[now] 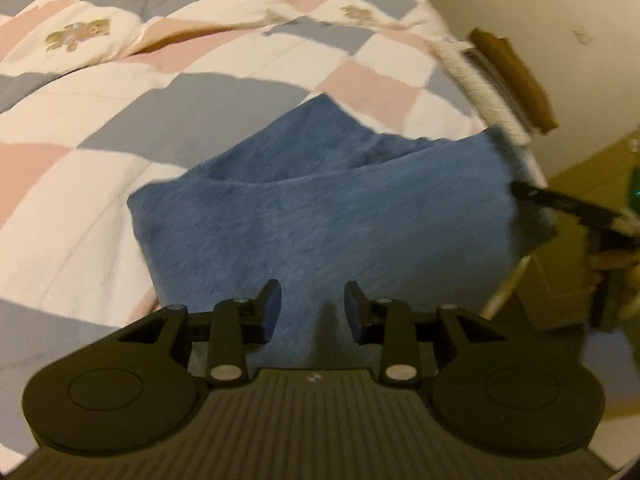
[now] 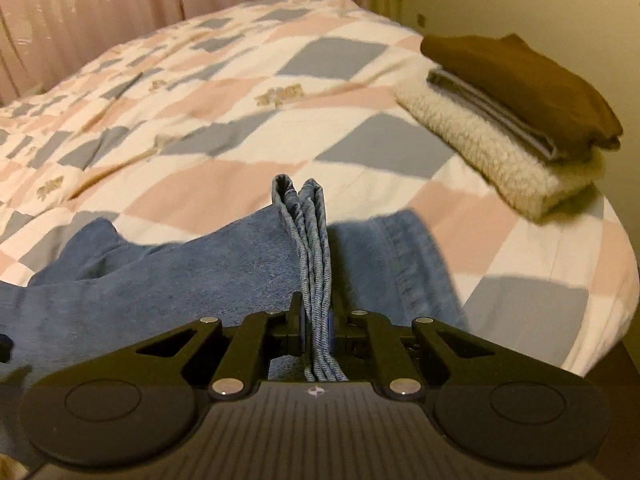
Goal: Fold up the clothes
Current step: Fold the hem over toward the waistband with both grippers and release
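Note:
Blue jeans lie folded over on the checked quilt. My left gripper hovers open just above the near part of the denim, nothing between its fingers. My right gripper is shut on a bunched, layered edge of the jeans, which stands up between the jaws. The rest of the denim spreads left and right under it. In the left wrist view the right gripper shows as a dark blurred bar at the jeans' right edge.
A stack of folded clothes, brown on grey on cream fleece, sits at the bed's right edge; the same stack appears in the left view. Pink curtains hang behind the bed. The bed drops off at the right.

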`<state>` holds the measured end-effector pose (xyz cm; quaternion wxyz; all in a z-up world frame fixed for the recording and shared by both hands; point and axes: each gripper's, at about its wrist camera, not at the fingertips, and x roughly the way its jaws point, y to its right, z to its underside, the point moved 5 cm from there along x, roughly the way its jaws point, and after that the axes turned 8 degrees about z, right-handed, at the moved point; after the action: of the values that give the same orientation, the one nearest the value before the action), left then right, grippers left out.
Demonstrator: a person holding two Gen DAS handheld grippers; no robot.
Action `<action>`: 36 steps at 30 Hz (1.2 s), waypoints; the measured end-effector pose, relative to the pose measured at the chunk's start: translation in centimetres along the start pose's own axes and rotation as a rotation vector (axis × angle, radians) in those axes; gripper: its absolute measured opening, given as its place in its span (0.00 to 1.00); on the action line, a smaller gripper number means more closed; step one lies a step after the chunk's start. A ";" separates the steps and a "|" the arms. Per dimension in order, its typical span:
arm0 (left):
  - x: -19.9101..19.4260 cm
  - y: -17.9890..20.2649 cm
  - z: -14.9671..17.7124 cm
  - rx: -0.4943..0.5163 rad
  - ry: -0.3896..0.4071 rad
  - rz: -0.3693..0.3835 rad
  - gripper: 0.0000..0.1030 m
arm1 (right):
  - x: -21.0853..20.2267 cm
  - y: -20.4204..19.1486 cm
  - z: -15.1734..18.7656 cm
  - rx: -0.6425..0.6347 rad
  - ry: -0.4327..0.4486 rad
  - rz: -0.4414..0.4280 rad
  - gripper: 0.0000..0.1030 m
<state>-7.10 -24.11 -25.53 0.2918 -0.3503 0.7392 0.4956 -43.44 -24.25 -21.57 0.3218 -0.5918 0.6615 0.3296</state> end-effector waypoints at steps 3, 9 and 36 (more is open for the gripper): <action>0.8 1.2 0.4 0.007 0.015 -0.048 0.28 | 0.1 2.4 -0.7 0.018 0.001 -0.011 0.08; 2.5 2.7 0.6 0.002 0.022 -0.104 0.29 | 1.4 5.6 -0.9 0.057 -0.024 -0.078 0.08; 10.1 2.9 -6.1 0.161 0.135 -0.193 0.36 | 11.0 4.2 -3.7 0.027 0.079 0.043 0.34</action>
<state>-15.89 -31.32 -29.82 0.3147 -0.4279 0.7574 0.3797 -48.79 -33.21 -28.15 0.2962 -0.5857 0.6905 0.3039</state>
